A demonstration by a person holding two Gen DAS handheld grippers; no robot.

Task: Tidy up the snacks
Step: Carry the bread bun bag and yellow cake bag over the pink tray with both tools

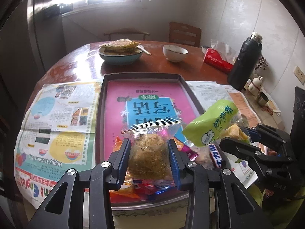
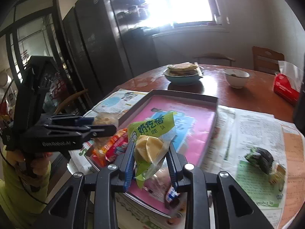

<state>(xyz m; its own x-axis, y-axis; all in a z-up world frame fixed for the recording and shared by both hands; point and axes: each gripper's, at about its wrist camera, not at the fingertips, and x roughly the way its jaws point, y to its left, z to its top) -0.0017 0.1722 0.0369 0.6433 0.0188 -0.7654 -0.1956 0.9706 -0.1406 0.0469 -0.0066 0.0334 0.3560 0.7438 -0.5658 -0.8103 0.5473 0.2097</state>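
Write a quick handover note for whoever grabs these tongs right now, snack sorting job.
Left tongs: shut on a clear-wrapped brown cake, held over the tray's near end.
Right tongs: shut on a green-packaged yellow snack, also raised.
Tray: far part bare, several snacks piled at its near end.
Dark-wrapped snack lies on the newspaper outside it.
Left: place both held items, collect that one.

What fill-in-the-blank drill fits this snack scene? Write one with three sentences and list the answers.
1. The left tongs are shut on a clear packet holding a ____-coloured snack.
2. The right tongs grip a packet whose printed wrapper is ____.
3. Both packets hang above the shallow box, whose floor is covered by a ____ book cover.

Missing words: brown; green; pink
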